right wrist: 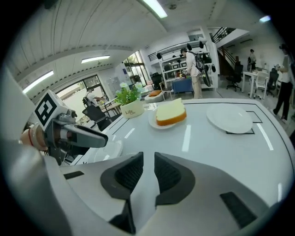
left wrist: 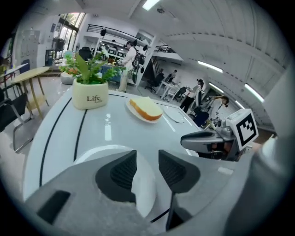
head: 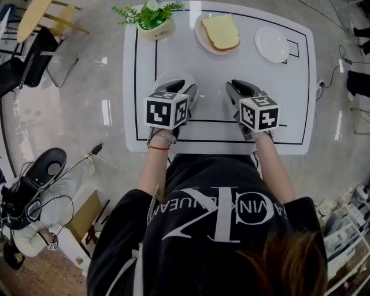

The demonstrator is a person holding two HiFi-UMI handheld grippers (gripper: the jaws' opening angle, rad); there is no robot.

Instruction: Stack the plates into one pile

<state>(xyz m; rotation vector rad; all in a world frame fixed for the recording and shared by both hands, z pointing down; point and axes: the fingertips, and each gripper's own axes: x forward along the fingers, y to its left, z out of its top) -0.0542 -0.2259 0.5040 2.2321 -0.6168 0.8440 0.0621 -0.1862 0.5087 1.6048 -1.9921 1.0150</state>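
bright ceiling lts [left wrist: 150, 4], glare on table [left wrist: 107, 131], fisheye edges.

glossy pale floor [head: 87, 110] spread round the white table [head: 219, 81], wooden table [head: 32, 17] and black chair [head: 34, 60] stood beside, strip lights [left wrist: 150, 3] glowed on the ceiling
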